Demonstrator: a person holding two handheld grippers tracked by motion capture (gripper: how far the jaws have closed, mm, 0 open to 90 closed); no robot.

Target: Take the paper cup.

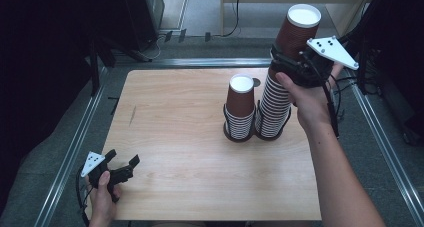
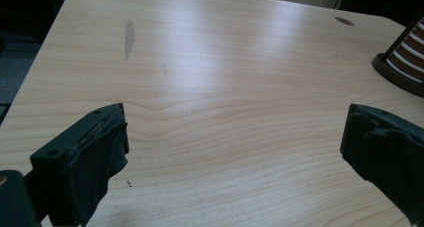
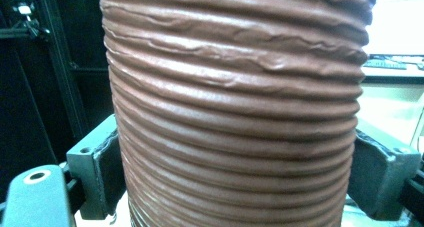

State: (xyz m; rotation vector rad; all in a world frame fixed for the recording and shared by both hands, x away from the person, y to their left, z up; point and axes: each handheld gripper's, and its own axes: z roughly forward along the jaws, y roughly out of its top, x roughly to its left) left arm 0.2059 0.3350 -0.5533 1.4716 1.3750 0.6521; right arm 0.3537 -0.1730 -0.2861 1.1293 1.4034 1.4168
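Apparently to lift it off, the right gripper (image 1: 289,67), upper right, clamps the top ribbed brown paper cup (image 1: 299,32) of the tall stack (image 1: 274,107), while the left gripper (image 1: 122,167), lower left, rests wide open and empty.

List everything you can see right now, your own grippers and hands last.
Table: one, light wood, centre.
Cup stacks: two, brown with white rims, side by side at the table's far right; short stack on the left, tall stack on the right.
Cup holder: one, dark, under both stacks.
Left gripper: one, black, near-left table corner, jaws apart, holding nothing.
Right gripper: one, black, jaws on either side of the tall stack.
Hands: two; left hand, right hand.
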